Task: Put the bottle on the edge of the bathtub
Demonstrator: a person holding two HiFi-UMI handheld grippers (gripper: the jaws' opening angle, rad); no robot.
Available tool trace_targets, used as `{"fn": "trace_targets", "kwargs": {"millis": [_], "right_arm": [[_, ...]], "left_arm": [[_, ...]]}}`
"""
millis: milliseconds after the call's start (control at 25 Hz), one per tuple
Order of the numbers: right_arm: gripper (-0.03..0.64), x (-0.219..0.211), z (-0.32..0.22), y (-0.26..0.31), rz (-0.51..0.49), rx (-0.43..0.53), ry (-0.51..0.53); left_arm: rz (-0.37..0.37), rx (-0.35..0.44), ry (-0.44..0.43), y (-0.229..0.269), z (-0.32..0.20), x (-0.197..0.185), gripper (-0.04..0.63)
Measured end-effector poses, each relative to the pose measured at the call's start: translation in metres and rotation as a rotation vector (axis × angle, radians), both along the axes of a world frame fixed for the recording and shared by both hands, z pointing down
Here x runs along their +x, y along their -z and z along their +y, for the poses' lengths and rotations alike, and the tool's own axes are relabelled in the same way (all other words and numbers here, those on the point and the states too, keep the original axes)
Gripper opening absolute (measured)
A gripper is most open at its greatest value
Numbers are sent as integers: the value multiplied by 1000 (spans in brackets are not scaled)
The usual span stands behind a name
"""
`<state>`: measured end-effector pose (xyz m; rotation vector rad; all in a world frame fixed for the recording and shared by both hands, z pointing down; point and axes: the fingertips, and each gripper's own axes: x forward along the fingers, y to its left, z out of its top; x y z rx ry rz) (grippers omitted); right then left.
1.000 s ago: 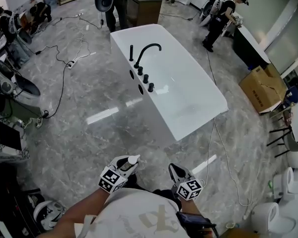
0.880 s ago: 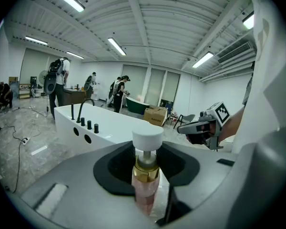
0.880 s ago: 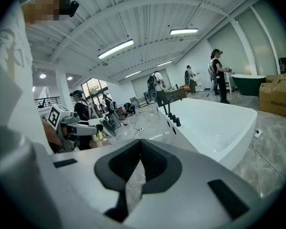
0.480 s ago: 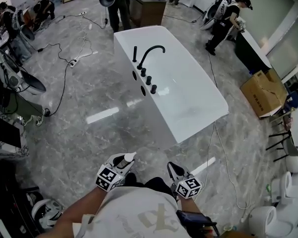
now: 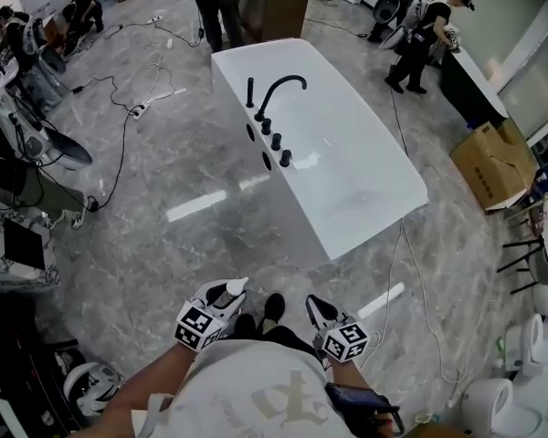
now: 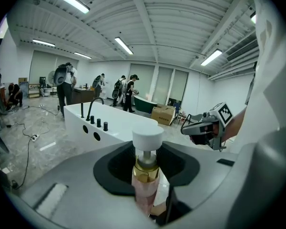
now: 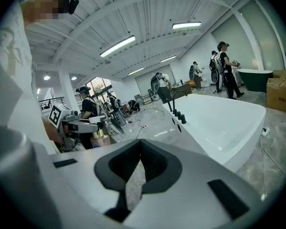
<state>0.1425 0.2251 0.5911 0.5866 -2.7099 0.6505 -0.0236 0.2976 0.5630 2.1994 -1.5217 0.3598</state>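
A pink bottle (image 6: 146, 187) with a gold collar and a white pump cap (image 5: 236, 287) stands upright between the jaws of my left gripper (image 5: 225, 297), which is shut on it. The right gripper (image 5: 316, 310) is held beside it at the same height, shut and empty. Both hang over the grey marble floor, well short of the white bathtub (image 5: 294, 201). The tub lies ahead, with a black faucet (image 5: 276, 94) and knobs on its left edge. The tub's near end (image 6: 126, 128) also shows in the left gripper view, and its long side (image 7: 224, 123) in the right gripper view.
Cables (image 5: 119, 144) trail over the floor left of the tub, and another cable (image 5: 411, 272) runs along its right. A cardboard box (image 5: 493, 158) sits at the right, toilets (image 5: 493, 395) at lower right, equipment (image 5: 27, 153) at the left. People stand beyond the tub.
The tub has come a little closer and shifted right in the head view as the person steps forward; a shoe now shows between the grippers. Both grippers stay as they were.
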Motion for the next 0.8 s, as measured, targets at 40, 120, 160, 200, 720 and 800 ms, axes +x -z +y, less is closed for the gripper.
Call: {"fn": "trace_targets", "kwargs": {"millis": [40, 120, 160, 200, 720, 800], "right_arm": [[6, 1, -4, -2, -2, -6, -3], [6, 4, -13, -4, -6, -17, -9], [6, 4, -19, -5, -9, -22, -9], [6, 4, -25, -6, -12, -27, -9], [6, -13, -104, -17, -51, -64, 42], [6, -14, -118, -18, -56, -65, 48]], "left_arm": [[0, -5, 3, 0, -2, 1, 137], [1, -8, 5, 2, -10, 3, 137], [0, -9, 5, 4, -15, 5, 137], [-1, -10, 4, 5, -20, 6, 137], [-34, -9, 51, 17, -104, 9, 137], [-42, -11, 62, 18, -117, 8, 137]]}}
